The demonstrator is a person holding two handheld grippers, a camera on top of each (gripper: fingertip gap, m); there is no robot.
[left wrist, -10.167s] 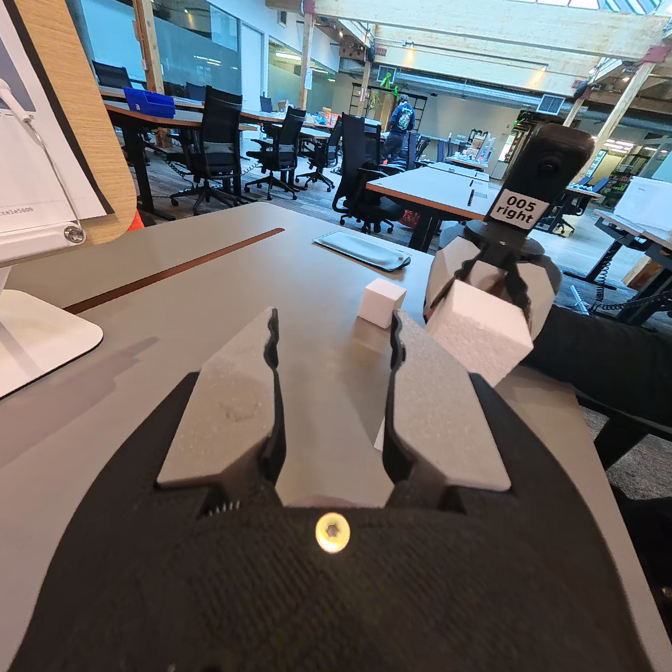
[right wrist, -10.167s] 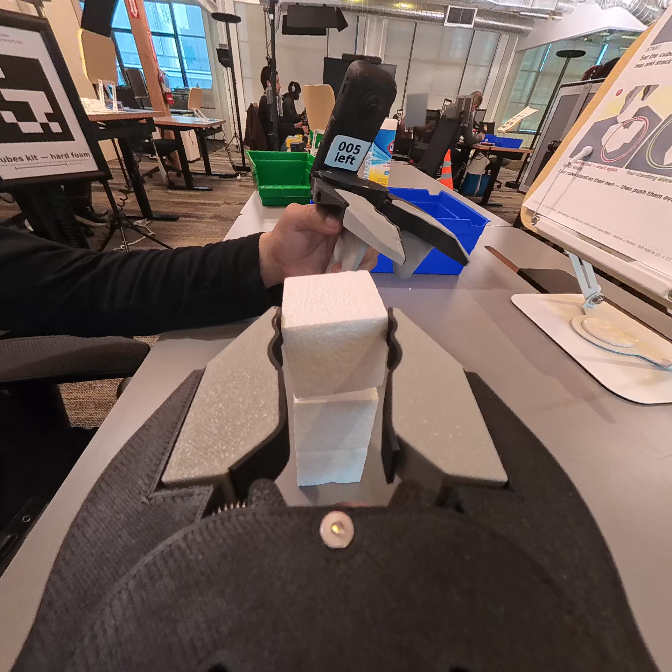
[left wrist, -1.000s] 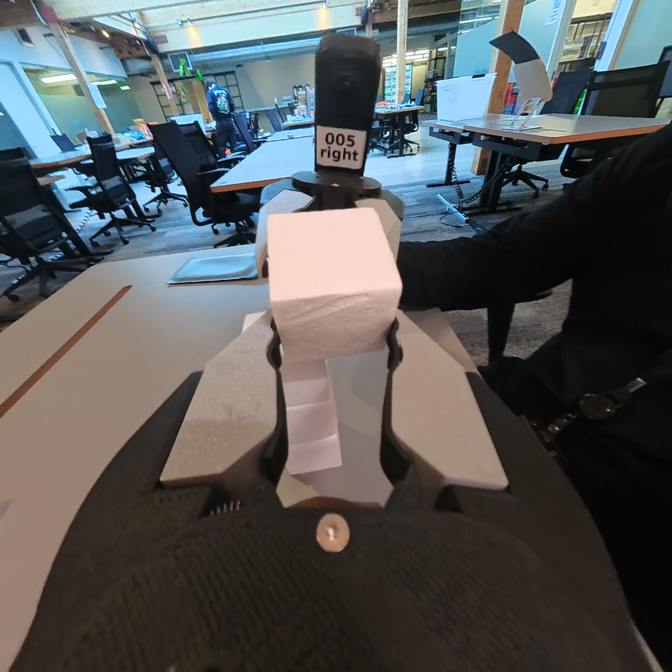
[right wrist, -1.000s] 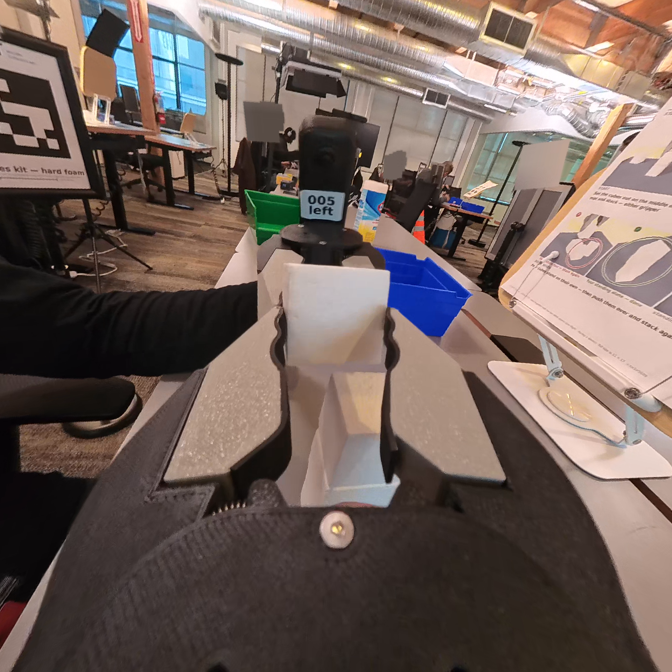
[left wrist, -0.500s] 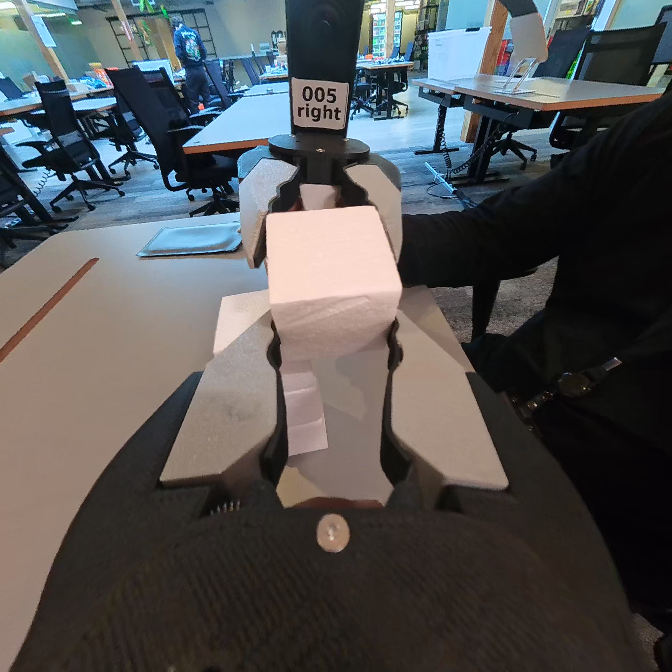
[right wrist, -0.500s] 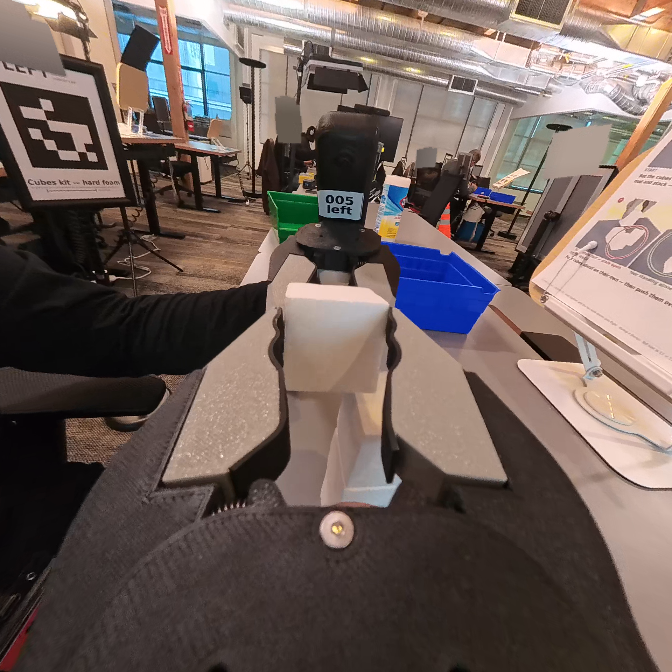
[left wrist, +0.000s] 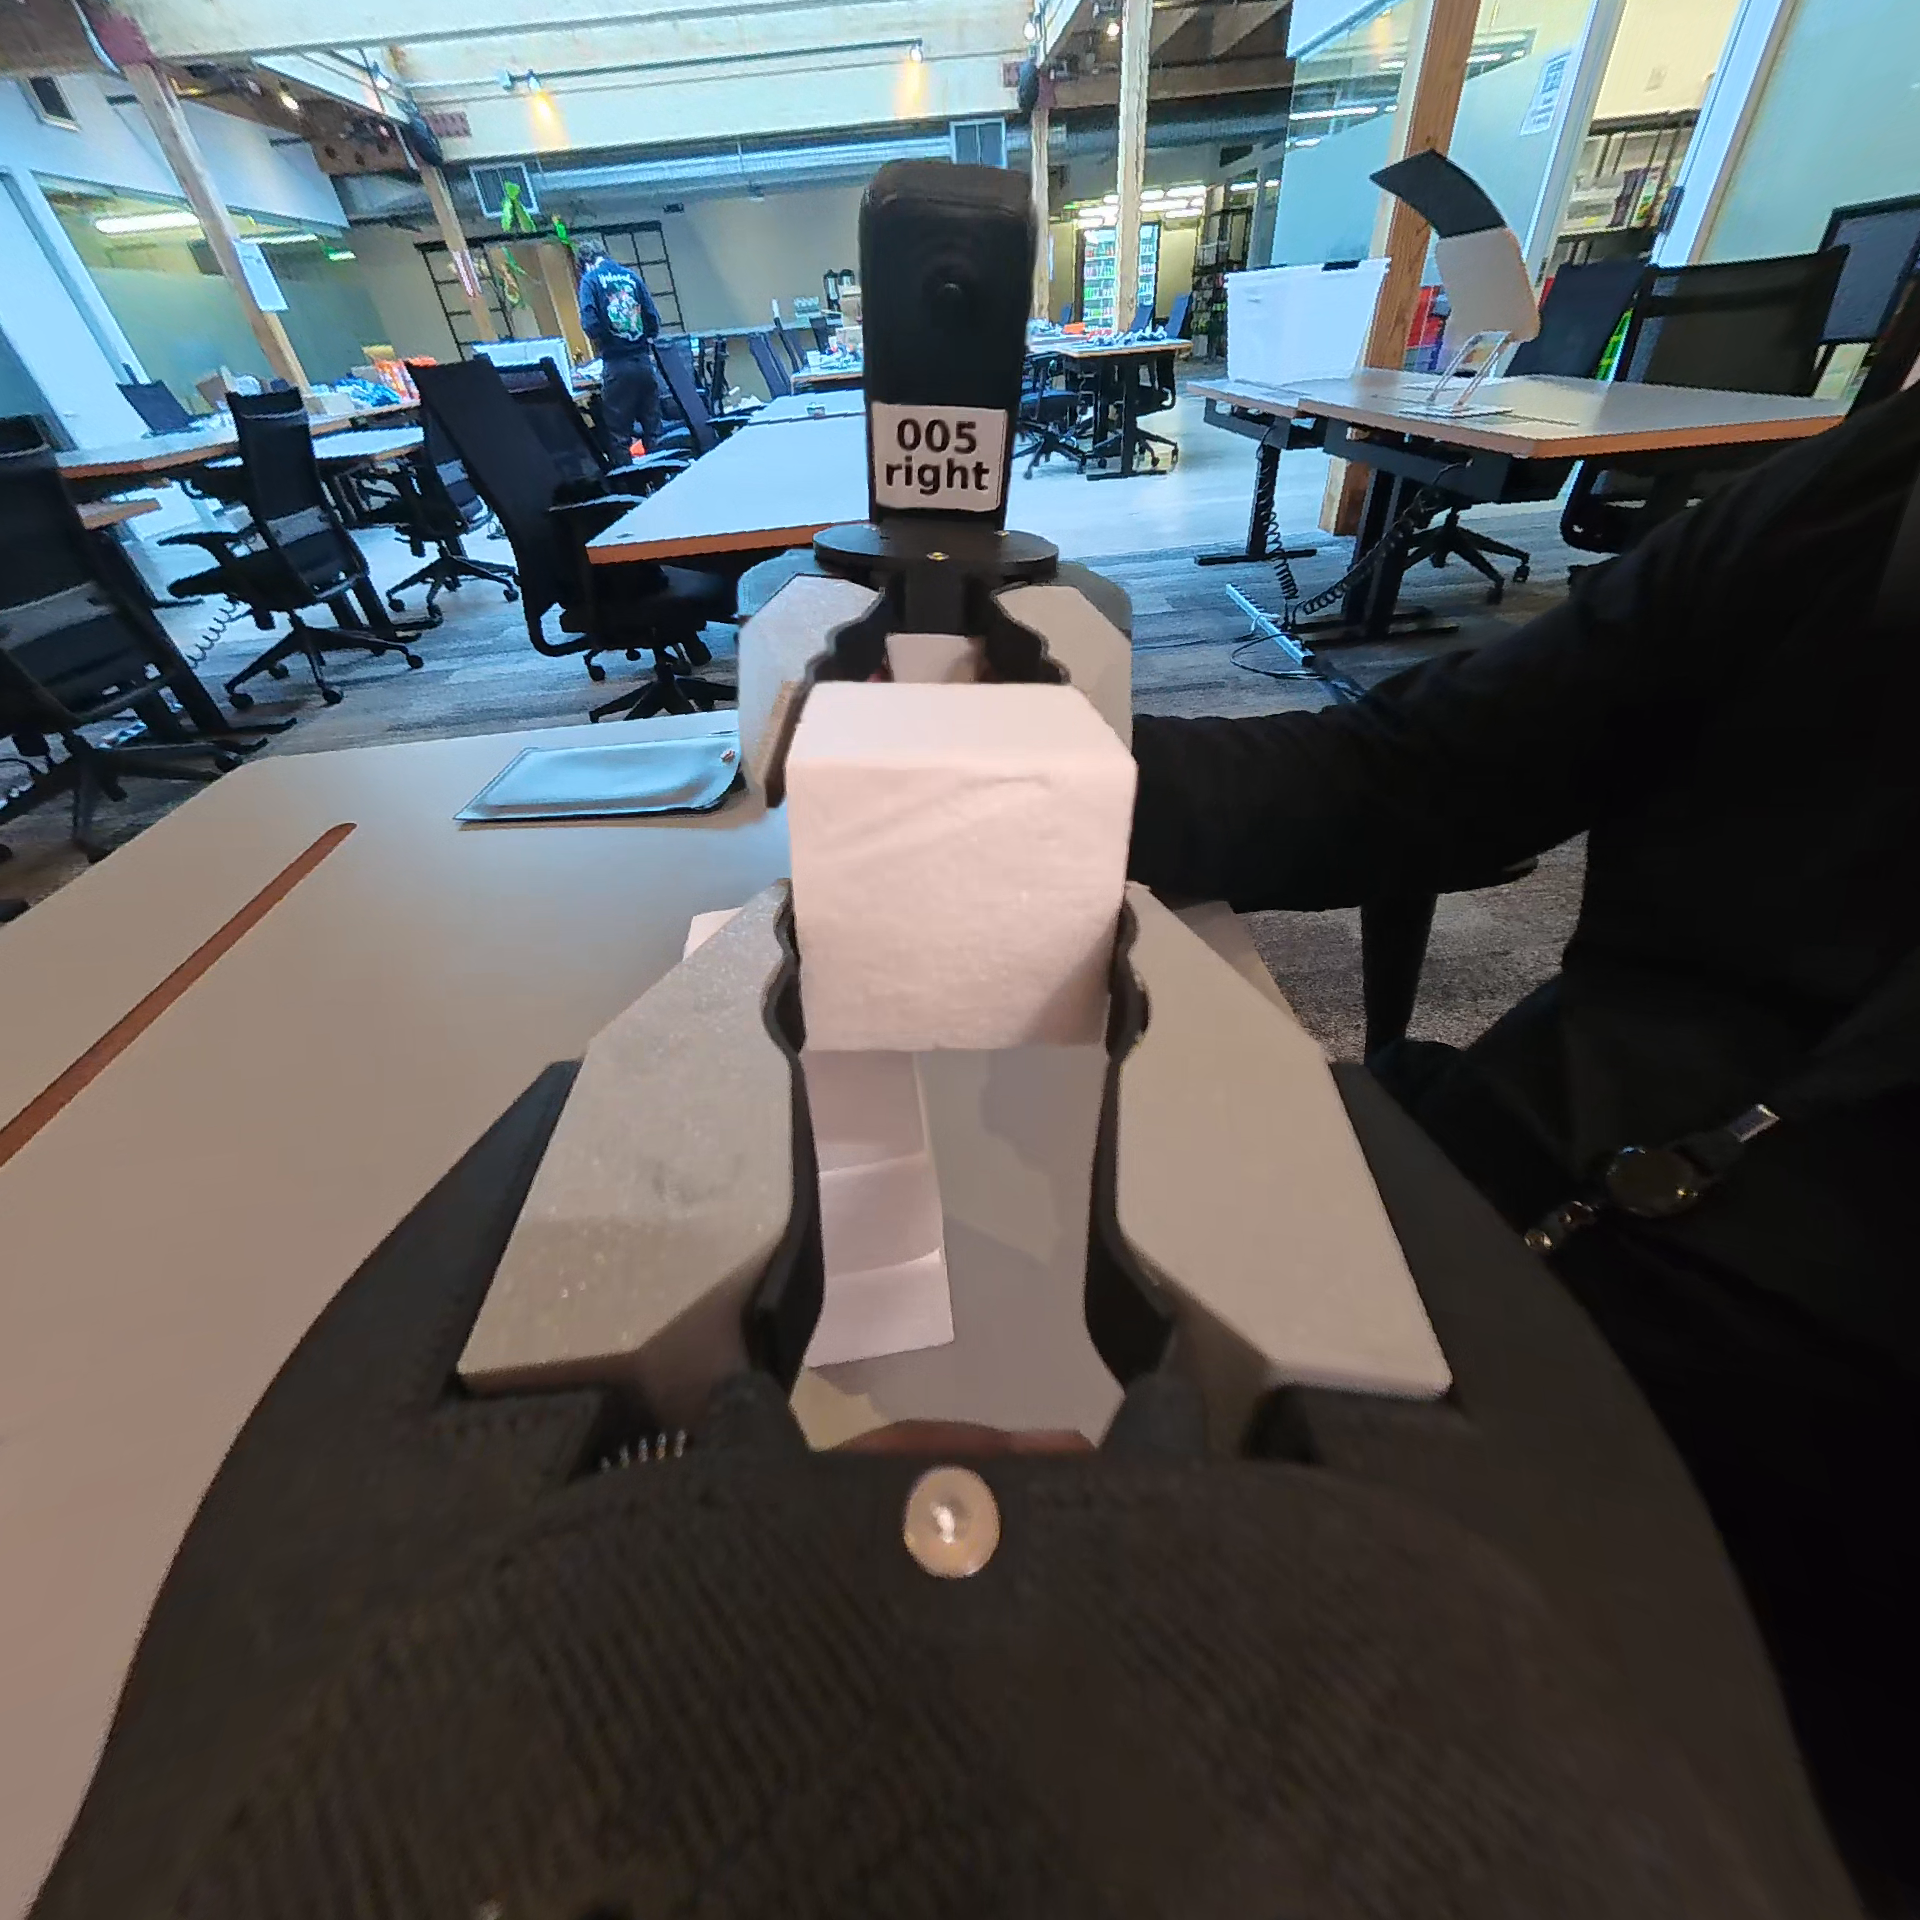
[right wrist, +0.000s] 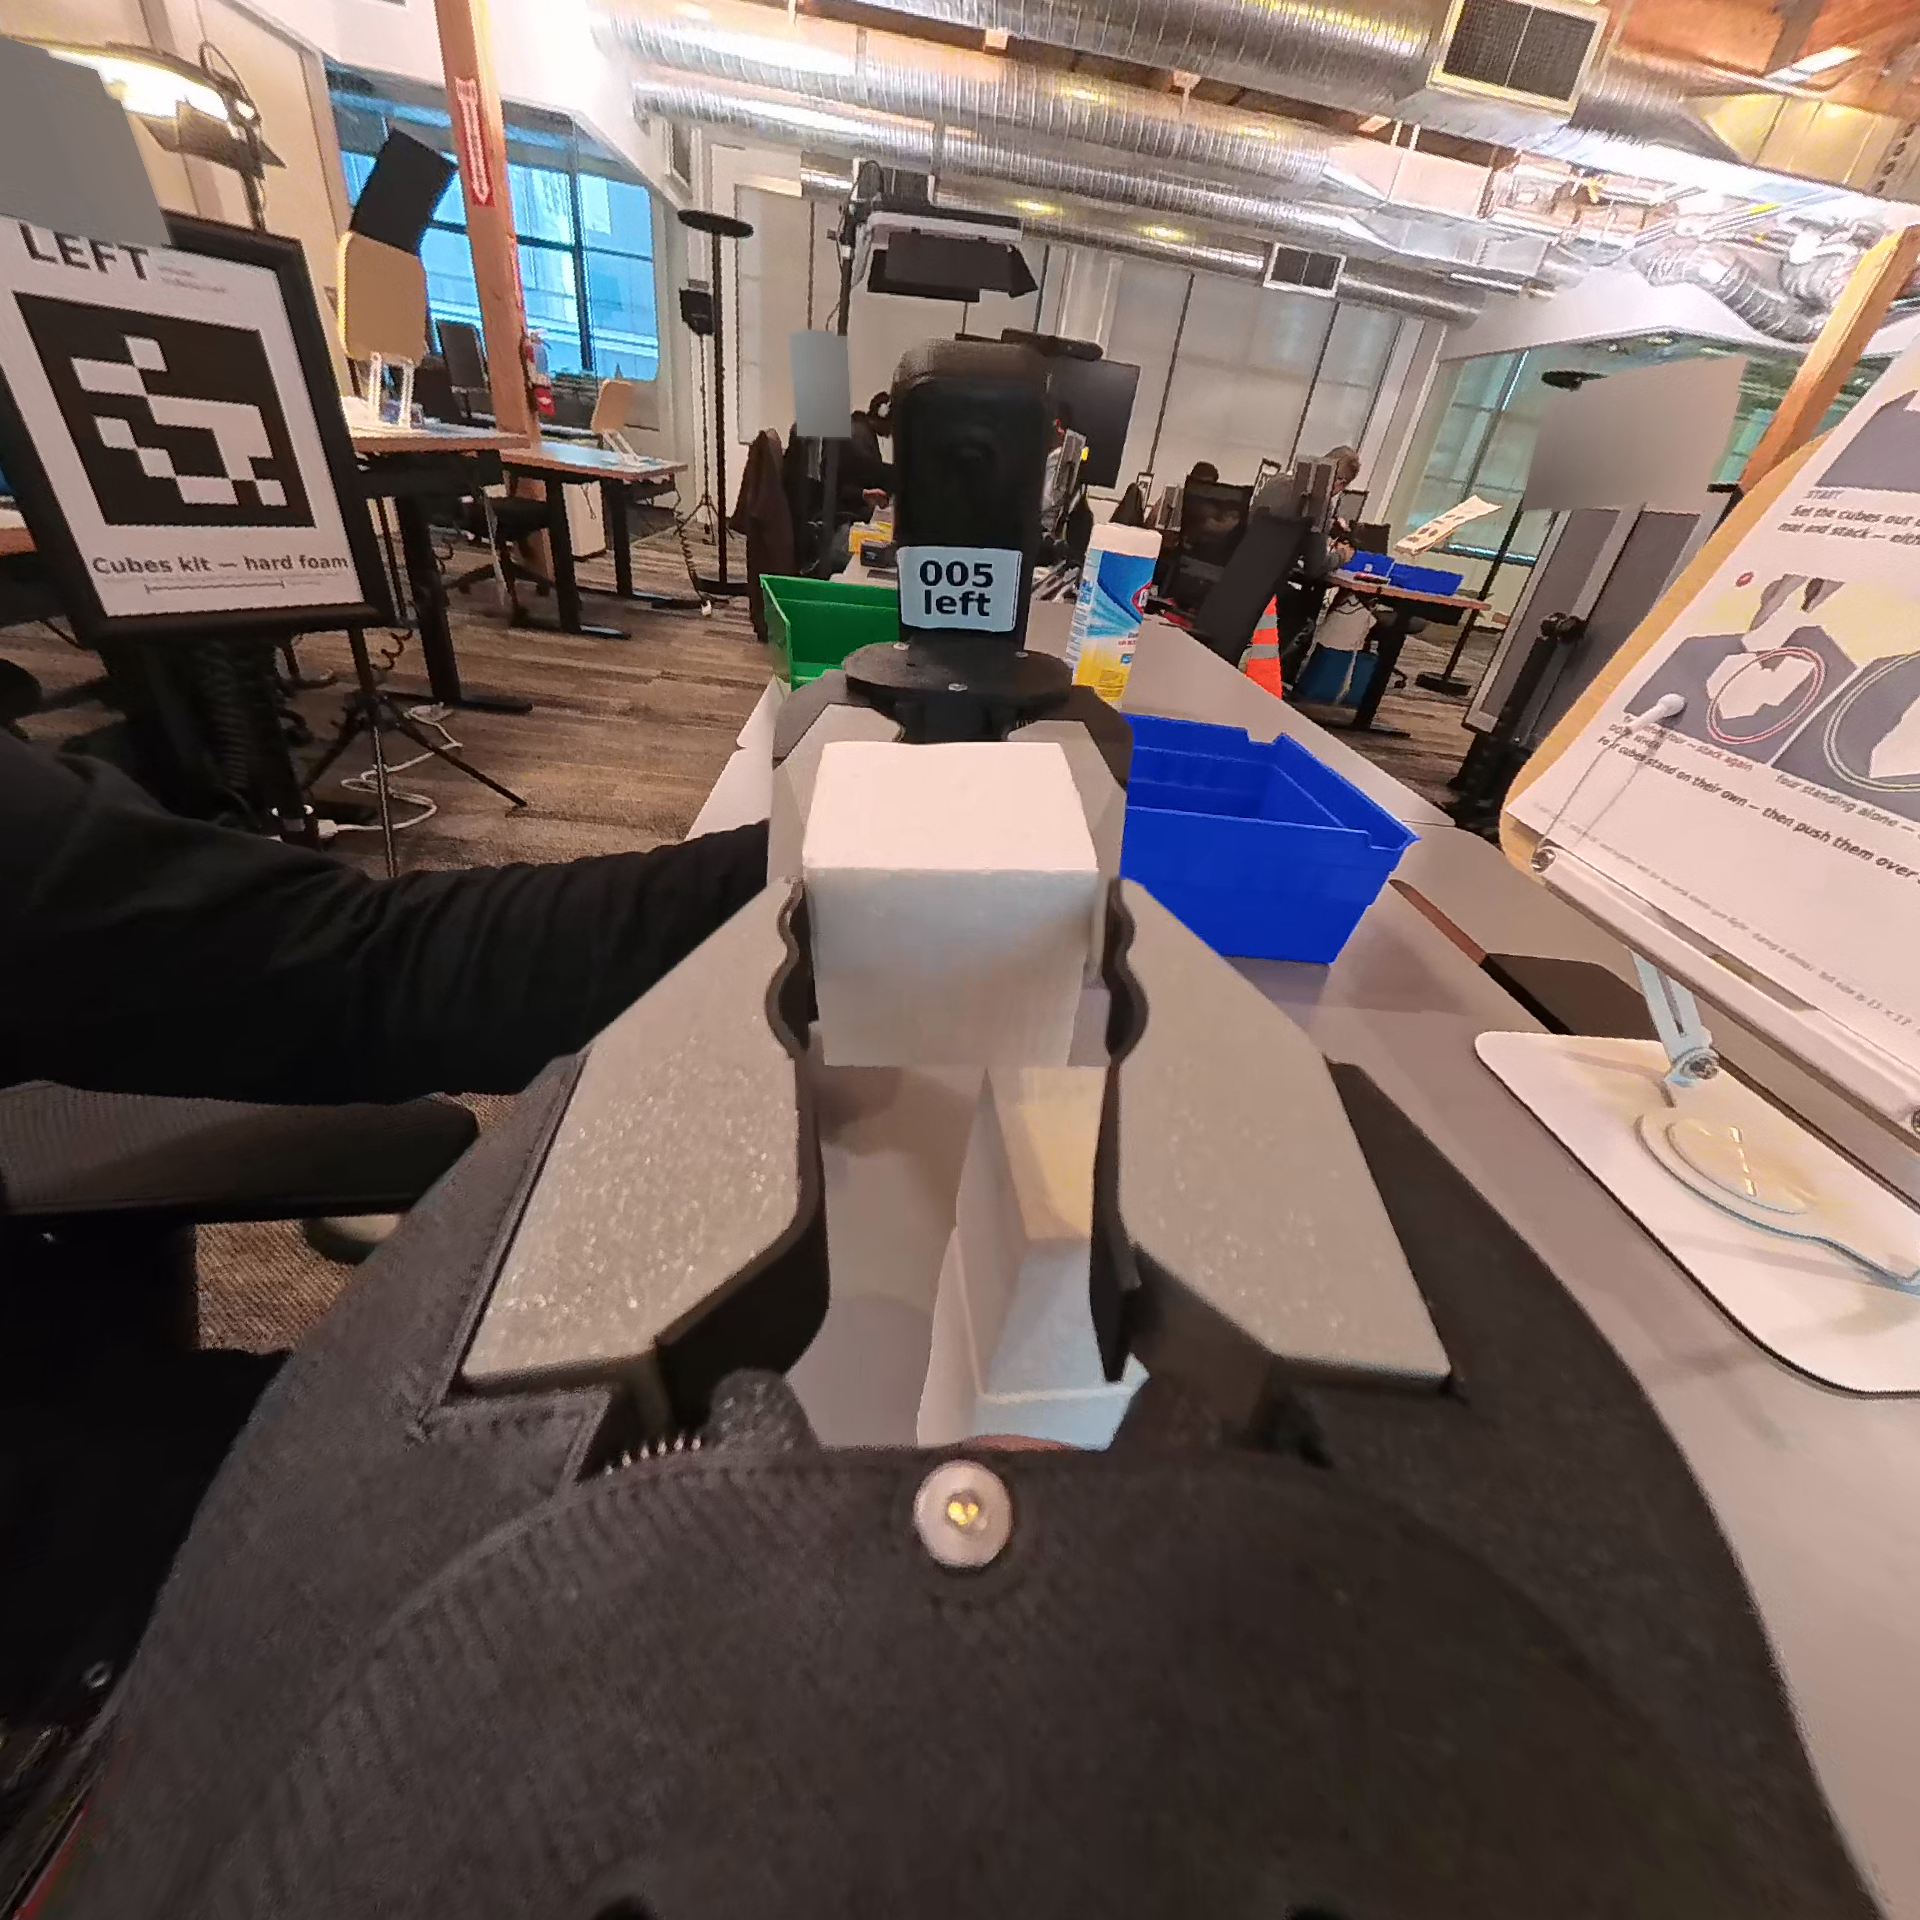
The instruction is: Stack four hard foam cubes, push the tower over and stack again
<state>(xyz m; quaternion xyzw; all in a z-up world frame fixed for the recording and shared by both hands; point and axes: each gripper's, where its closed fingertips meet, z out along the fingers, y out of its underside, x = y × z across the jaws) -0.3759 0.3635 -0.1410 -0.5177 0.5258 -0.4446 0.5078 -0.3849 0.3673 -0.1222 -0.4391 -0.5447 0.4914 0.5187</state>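
Observation:
My left gripper [left wrist: 956,966] is shut on a white foam cube [left wrist: 956,862] and holds it above the grey table [left wrist: 312,1039]. Beneath it, between the fingers, stand stacked white cubes [left wrist: 878,1226]. A cube corner [left wrist: 717,925] shows left of the finger. The right gripper [left wrist: 935,665] faces it just behind, with a white piece between its fingers. In the right wrist view my right gripper [right wrist: 951,966] is shut on a white cube [right wrist: 951,883], with white cubes [right wrist: 1039,1247] below. The left gripper [right wrist: 951,727] is close behind.
A dark flat pad [left wrist: 603,779] lies at the table's far edge. A blue bin [right wrist: 1247,852], a green bin [right wrist: 821,634] and a wipes canister [right wrist: 1117,613] stand beyond. An instruction board on a stand [right wrist: 1714,831] is at the right. Dark sleeves [left wrist: 1455,779] reach in. My two grippers' fingertips are within a few centimetres of each other.
Both grippers dipped forward and came back up, each keeping its cube. The cube in the left gripper looks squarer to the view than a second ago.

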